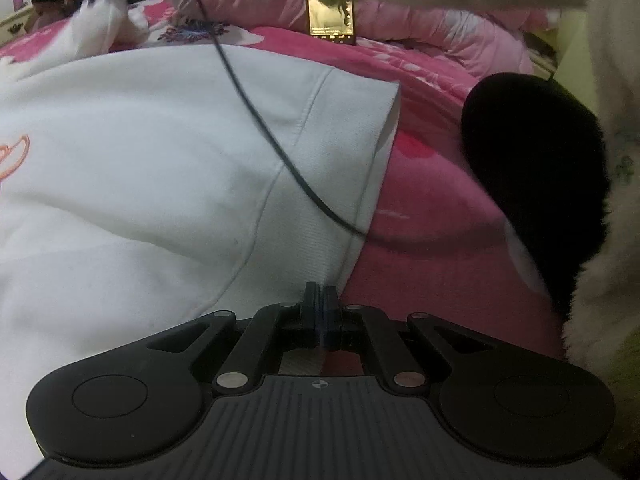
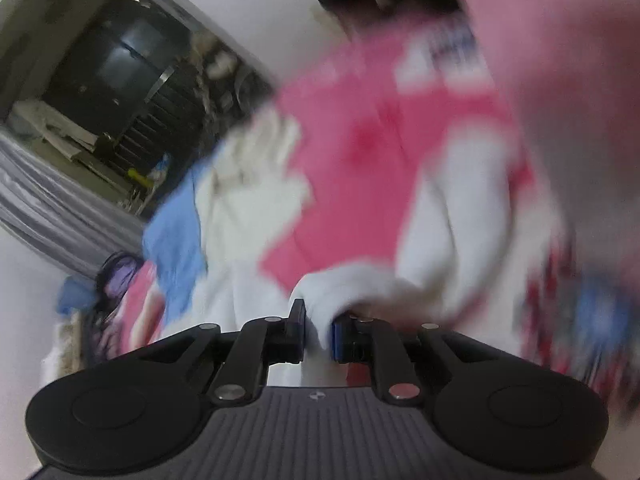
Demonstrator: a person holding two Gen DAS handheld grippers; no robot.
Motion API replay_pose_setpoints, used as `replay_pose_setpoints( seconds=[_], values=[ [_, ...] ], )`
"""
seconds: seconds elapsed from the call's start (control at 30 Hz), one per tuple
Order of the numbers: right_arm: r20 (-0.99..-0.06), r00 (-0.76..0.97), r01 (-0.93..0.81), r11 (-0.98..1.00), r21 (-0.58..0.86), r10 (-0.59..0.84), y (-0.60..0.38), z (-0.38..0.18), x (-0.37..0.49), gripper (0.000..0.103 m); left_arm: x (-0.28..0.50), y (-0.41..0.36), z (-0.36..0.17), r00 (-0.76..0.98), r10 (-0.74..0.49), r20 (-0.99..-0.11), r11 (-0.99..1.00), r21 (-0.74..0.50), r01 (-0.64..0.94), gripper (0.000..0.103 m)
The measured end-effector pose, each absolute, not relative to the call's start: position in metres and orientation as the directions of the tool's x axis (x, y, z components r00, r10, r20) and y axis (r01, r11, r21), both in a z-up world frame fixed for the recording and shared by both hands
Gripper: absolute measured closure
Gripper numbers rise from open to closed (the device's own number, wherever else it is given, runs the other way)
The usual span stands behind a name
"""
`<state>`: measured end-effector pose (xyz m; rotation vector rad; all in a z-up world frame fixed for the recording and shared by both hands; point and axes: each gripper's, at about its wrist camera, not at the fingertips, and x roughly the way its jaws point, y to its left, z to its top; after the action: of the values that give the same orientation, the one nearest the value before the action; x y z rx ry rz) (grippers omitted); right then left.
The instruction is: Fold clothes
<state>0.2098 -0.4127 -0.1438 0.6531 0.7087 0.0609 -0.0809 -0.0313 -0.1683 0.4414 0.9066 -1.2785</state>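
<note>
Pink bedspread (image 1: 432, 208) underfoot of everything, printed with paler pink and white shapes, rumpled pink quilt (image 1: 460, 40) heaped along its far edge. Spread flat across bedspread: white sweatshirt (image 1: 160, 152), thick smooth knit, seams stitched in curved lines, ribbed band along straight edge nearest pink fabric, part of orange-pink outline print near left border of left wrist view. Thin black cable (image 1: 256, 112) draped over sweatshirt, running from far side down to its ribbed edge. Beyond sweatshirt, propped against quilt: dark phone-like slab with gold rim (image 1: 331, 16). To right of sweatshirt, apart from it: fluffy white garment with black patch (image 1: 536, 184).

Left gripper (image 1: 320, 300) low over sweatshirt's near ribbed edge, fingers pressed together; whether fabric caught between them, cannot tell.

Right wrist view heavily motion-blurred. Right gripper (image 2: 318, 320) pinching fold of white fabric (image 2: 348, 284), cloth bunched between narrowly parted fingers and trailing off over bedspread. Past that fabric on left: blue cloth (image 2: 176, 236) and cream cloth (image 2: 256, 168) in loose pile. Farther left, dark doorway-like opening (image 2: 120, 80) set in pale wall, details unclear.
</note>
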Motion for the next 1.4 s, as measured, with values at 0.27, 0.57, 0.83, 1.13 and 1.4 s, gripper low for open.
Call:
replay_pose_setpoints(
  seconds=[0.27, 0.57, 0.83, 1.13, 1.4],
  values=[
    [-0.591, 0.806, 0.213, 0.951, 0.224, -0.041, -0.421, -0.118, 0.276, 0.089, -0.081, -0.031, -0.169, 0.011, -0.625, -0.78, 0.26, -0.195, 0.946, 0.103],
    [-0.705, 0.664, 0.233, 0.965, -0.121, -0.249, -0.417, -0.175, 0.319, 0.085, -0.085, -0.032, -0.166, 0.016, -0.617, -0.787, 0.25, -0.176, 0.952, 0.103],
    [-0.81, 0.578, 0.009, 0.993, -0.117, -0.1, -0.397, -0.119, 0.266, 0.053, -0.089, -0.032, -0.166, 0.041, -0.624, -0.781, 0.242, -0.142, 0.96, 0.103],
    [-0.648, 0.759, 0.006, 0.994, 0.108, 0.066, -0.44, 0.028, 0.076, 0.055, -0.105, -0.032, -0.163, 0.112, -0.623, -0.774, 0.194, -0.015, 0.981, 0.103],
    [-0.761, 0.563, 0.073, 0.898, 0.434, 0.323, -0.454, -0.028, -0.035, 0.068, -0.115, -0.033, -0.16, 0.156, -0.612, -0.775, 0.185, 0.051, 0.981, 0.103]
  ],
)
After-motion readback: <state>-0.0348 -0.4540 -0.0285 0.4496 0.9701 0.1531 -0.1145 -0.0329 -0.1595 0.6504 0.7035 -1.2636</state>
